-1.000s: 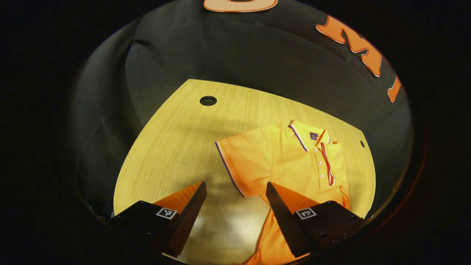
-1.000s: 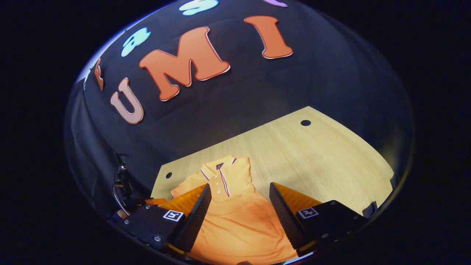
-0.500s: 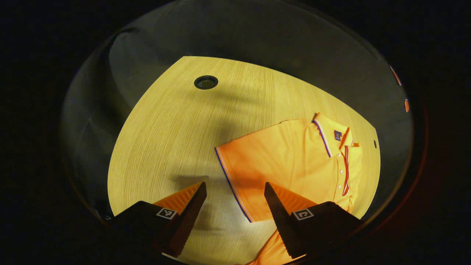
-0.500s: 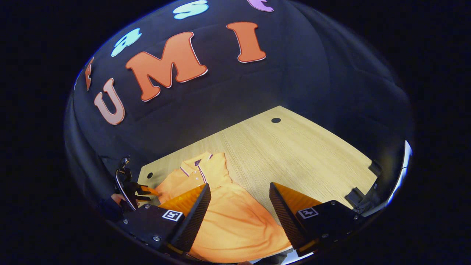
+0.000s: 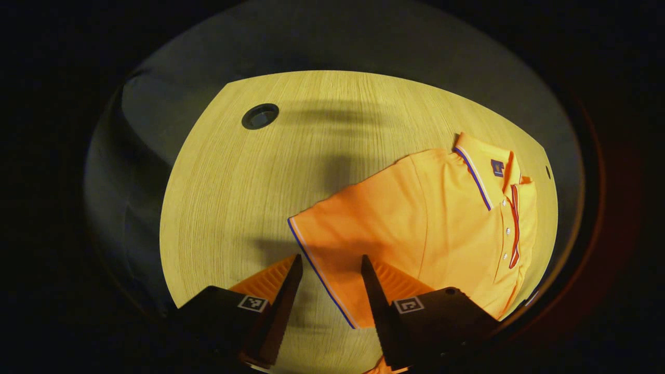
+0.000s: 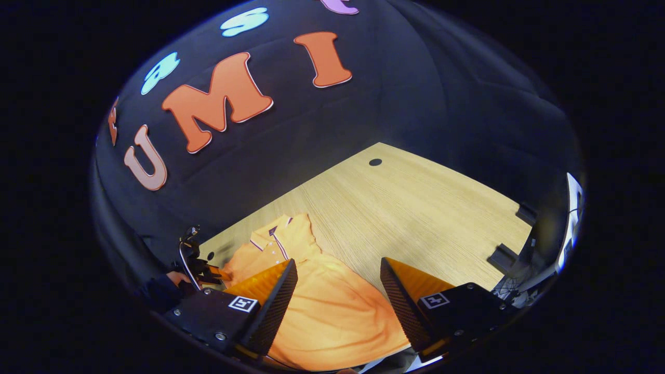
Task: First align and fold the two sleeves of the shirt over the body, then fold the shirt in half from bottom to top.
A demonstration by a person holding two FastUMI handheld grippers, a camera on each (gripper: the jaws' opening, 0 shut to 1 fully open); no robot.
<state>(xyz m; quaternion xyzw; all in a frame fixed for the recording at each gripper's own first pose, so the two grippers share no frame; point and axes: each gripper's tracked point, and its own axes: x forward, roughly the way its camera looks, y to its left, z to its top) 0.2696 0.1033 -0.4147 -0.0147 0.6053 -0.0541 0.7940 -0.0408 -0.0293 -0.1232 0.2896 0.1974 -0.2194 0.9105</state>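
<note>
Left gripper view: left gripper (image 5: 329,265) (jaws apart) straddles sleeve (image 5: 332,244) hem.

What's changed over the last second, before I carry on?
The left gripper has dropped toward the sleeve, and its fingers have narrowed astride the striped cuff edge without yet pinching it. The right gripper has swung rightward over the shirt, open as before. The shirt itself lies unmoved on the table.

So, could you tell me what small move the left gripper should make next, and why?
Probably ease the left gripper down and close on the sleeve. Its jaws are open and straddle the sleeve's striped hem, and that sleeve lies spread on the table, not yet folded over the shirt.
</note>
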